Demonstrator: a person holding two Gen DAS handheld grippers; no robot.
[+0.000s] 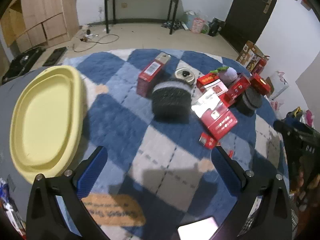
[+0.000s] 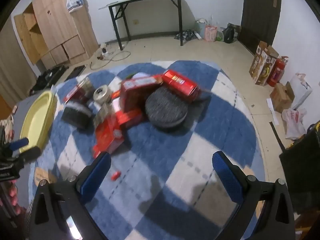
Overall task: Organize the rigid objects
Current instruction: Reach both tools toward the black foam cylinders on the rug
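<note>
A heap of red boxes (image 1: 218,118) (image 2: 140,92) lies on a blue and white checked rug (image 1: 160,160) (image 2: 160,170), mixed with two dark round cushions (image 1: 170,100) (image 2: 166,110), a metal tin (image 1: 185,75) (image 2: 102,94) and a purple plush toy (image 1: 228,74). An empty yellow oval tray (image 1: 46,120) (image 2: 38,118) sits to the left of the heap. My left gripper (image 1: 158,160) hangs open above bare rug, short of the boxes. My right gripper (image 2: 160,164) is open too, with only rug and a small red piece (image 2: 116,175) between its fingers.
A black-legged table (image 2: 150,16) and a wooden cabinet (image 2: 56,26) stand by the far wall, a dark door (image 2: 260,10) at right. Cartons and a fire extinguisher (image 2: 277,72) line the right wall. Cables and bags litter the floor beyond the rug.
</note>
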